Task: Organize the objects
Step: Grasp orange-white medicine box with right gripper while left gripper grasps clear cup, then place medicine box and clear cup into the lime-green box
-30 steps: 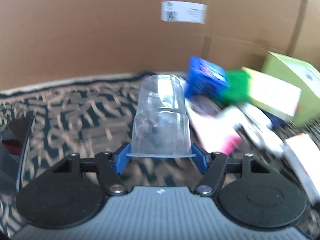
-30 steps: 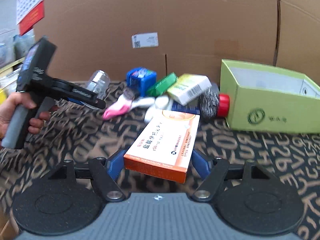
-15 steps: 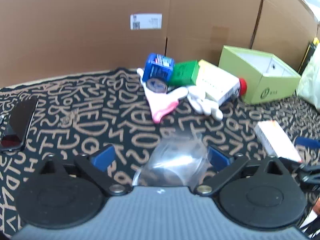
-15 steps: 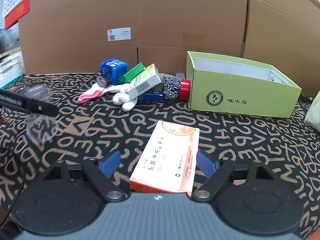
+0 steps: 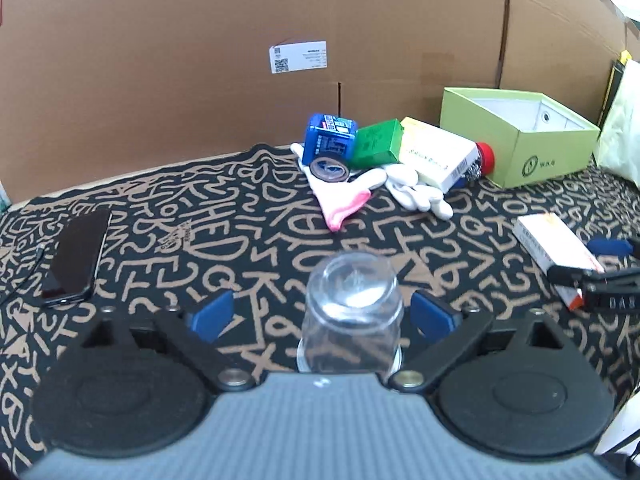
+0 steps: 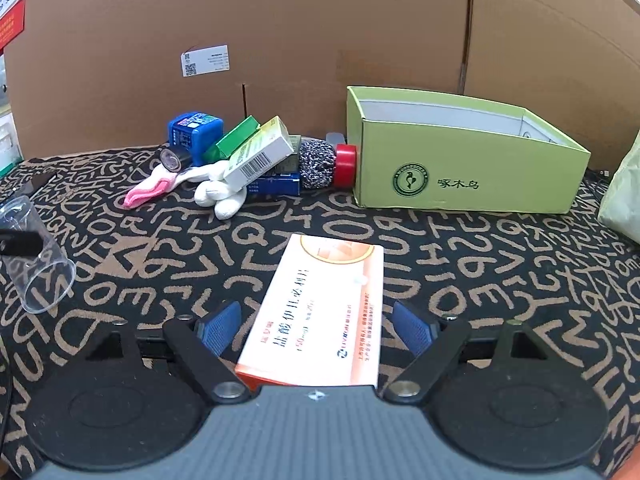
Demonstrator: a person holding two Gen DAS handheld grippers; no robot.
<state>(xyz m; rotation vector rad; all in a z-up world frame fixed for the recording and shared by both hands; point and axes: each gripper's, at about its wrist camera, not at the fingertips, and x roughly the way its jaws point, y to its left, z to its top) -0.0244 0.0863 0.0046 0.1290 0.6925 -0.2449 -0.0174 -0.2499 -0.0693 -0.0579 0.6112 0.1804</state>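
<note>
Clear plastic cup (image 5: 352,316) sits upside down on the black cloth with tan letters (image 5: 240,240), right between the blue pads of the left gripper (image 5: 322,314). The pads stand apart from the cup and do not touch it, though the jaws are closing a little.

An orange and white flat paper box (image 6: 320,312) lies on the same cloth between the blue pads of the right gripper (image 6: 316,328). Those jaws are wide apart too, with a gap on each side of the box, so nothing is gripped.

Farther back, near the brown cardboard wall (image 6: 320,20), is a small pile of things. It has a blue cube-shaped box (image 6: 195,132), a small green box (image 6: 236,136), a pale yellow and white carton with a barcode (image 6: 260,156), a white glove (image 6: 218,192), a pink and white sock (image 6: 148,192) and a grey wire scrubber (image 6: 317,164) next to a red cap (image 6: 346,164). Just beside the red cap stands an open light green cardboard box (image 6: 460,176).

From the left wrist view, a black phone (image 5: 78,256) lies flat on the cloth, well apart from the pile.
</note>
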